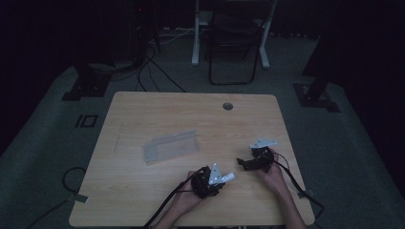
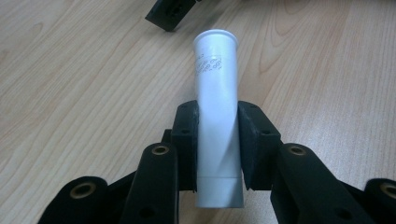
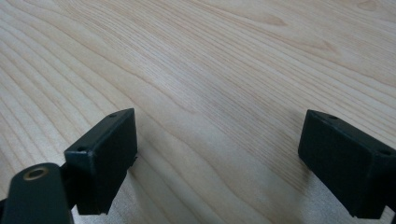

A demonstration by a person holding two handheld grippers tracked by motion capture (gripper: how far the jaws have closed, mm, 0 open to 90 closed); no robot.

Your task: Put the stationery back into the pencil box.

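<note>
Clamping both black pads (image 2: 184, 140) of the left gripper (image 2: 217, 140) on a white tube (image 2: 215, 107), holding it just above the wooden table (image 2: 70, 84). Spreading wide on the right gripper (image 3: 219, 154), gripping nothing, hovering near the tube's far end.

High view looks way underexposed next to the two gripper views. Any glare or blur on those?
High view: dim all over, room near black, clear plastic case barely readable. Left gripper view: bright and even, white tube sharp, its small print too fine to read. Right gripper view: evenly lit, table grain crisp, near jaws slightly soft, no glare.
</note>
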